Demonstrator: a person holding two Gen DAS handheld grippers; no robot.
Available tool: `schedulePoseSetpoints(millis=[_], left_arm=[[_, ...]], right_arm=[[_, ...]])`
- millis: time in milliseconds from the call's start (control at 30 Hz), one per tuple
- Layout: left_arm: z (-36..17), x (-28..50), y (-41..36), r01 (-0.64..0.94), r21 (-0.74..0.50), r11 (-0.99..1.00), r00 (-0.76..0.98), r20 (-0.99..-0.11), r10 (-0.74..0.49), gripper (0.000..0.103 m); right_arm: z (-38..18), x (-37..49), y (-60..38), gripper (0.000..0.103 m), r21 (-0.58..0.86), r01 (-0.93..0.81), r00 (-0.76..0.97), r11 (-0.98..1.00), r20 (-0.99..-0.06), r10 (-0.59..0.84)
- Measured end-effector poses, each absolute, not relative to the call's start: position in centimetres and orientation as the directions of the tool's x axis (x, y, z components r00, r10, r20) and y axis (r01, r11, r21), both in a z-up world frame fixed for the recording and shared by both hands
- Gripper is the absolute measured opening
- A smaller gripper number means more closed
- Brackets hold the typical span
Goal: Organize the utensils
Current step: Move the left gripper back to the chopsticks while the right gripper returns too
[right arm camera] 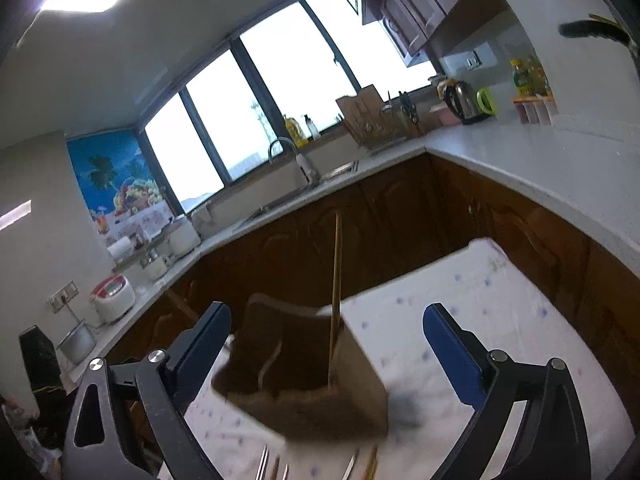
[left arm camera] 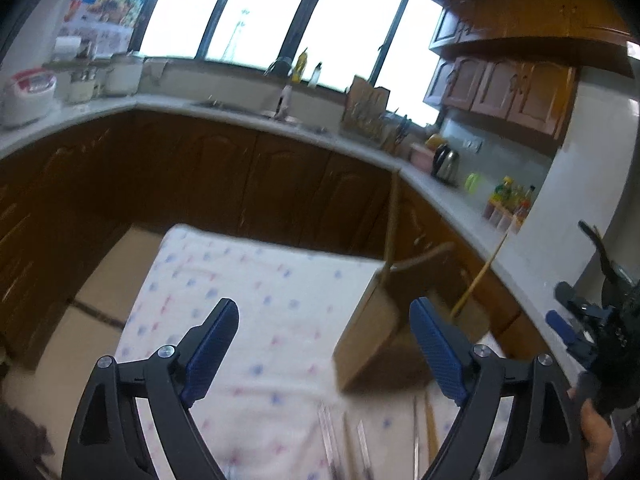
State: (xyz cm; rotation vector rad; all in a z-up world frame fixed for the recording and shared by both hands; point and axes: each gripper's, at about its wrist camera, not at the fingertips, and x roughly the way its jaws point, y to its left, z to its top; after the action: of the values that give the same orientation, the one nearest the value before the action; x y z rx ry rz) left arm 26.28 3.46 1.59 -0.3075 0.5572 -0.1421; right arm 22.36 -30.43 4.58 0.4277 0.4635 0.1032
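Both tools, left (left arm camera: 324, 356) and right (right arm camera: 328, 354), gape empty above the bench (left arm camera: 260, 280). One chopstick (right arm camera: 336, 280) stands in the box (right arm camera: 352, 364); next calls for gripping a utensil (left arm camera: 328, 436) at the near edge.

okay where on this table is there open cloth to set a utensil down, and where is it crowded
Open cloth lies left of the brown box, out to the table's far and left edges; in the right view there is more cloth right of the box. Crowded: the near edge, where forks and chopsticks lie below the box.
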Motion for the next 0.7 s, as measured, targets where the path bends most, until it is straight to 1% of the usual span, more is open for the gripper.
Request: schedulePoseSetpoints(millis=[133, 233, 433, 700], left_arm=[[0.8, 23.8, 4.1, 0.008, -0.312, 0.950, 0.804, -0.563, -0.192, 0.087], [0.8, 22.6, 4.3, -0.008, -0.294, 0.956, 0.785, -0.594, -0.177, 0.087], [1.0, 20.6, 4.2, -0.005, -0.265, 0.964, 0.754, -0.635, -0.170, 0.087], [0.9, 19.8, 3.0, 0.012, -0.244, 0.970, 0.727, -0.664, -0.176, 0.087]], right_arm=[[3.3, 19.6, -30.0, 0.098, 0.419, 0.026, 0.868, 0.908, -0.460, 0.187], [2.4, 17.9, -29.8, 0.098, 0.420, 0.041, 0.854, 0.906, -0.486, 0.186], [1.3, 15.4, -29.5, 0.098, 0.410, 0.061, 0.835, 0.910, -0.520, 0.178], [0.3, 14.1, -29.4, 0.098, 0.397, 0.083, 0.813, 0.914, -0.557, 0.168]])
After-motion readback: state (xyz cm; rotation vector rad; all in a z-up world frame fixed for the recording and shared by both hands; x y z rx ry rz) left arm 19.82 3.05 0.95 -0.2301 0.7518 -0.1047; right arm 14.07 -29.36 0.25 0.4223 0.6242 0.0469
